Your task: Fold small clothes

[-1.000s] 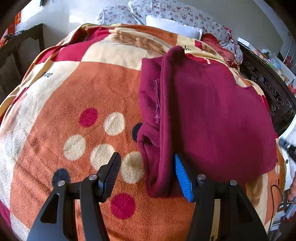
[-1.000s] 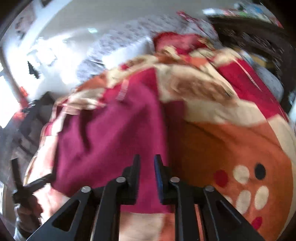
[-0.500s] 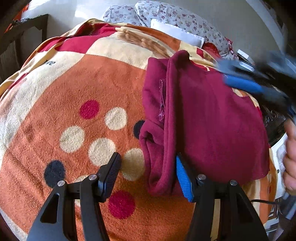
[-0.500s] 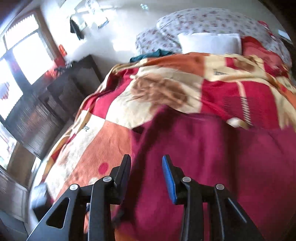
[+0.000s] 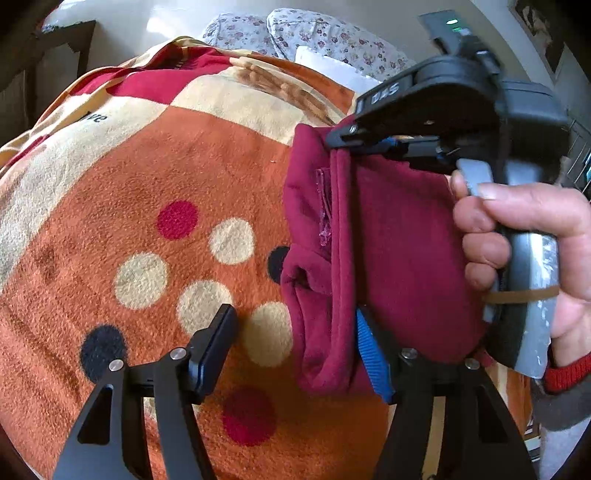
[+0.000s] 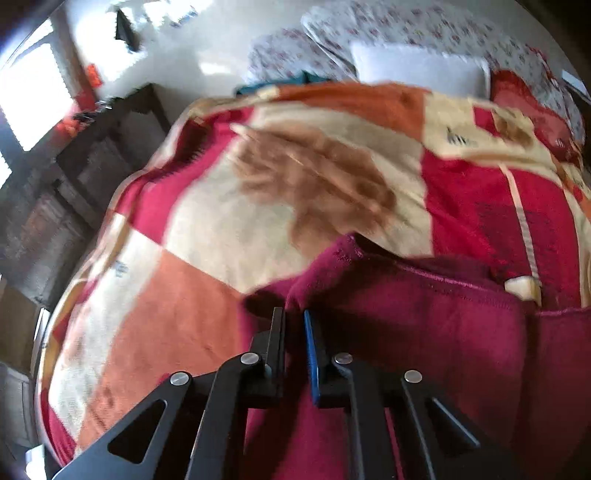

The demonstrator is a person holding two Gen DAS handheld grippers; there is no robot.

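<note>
A maroon fleece garment (image 5: 399,240) lies folded on an orange, cream and red blanket (image 5: 147,184). My left gripper (image 5: 291,317) straddles the near end of the garment's thick folded left edge. Its jaws are opening: the blue pad (image 5: 369,350) touches the cloth, while the other finger (image 5: 218,332) rests apart on the blanket. In the left wrist view my right gripper (image 5: 332,138), held by a hand (image 5: 517,240), pinches the garment's far left corner. In the right wrist view that gripper (image 6: 293,314) is shut on the garment (image 6: 424,325) at that raised corner.
Floral pillows (image 5: 314,33) and a white pillow (image 6: 417,66) lie at the head of the bed. Dark wooden furniture (image 6: 92,155) stands beside the bed under a bright window (image 6: 29,92). Open blanket (image 6: 221,229) stretches to the left of the garment.
My right gripper swept across the garment to its far left corner and shut on it; it and the hand now show in the left wrist view. The left gripper stayed at the near edge.
</note>
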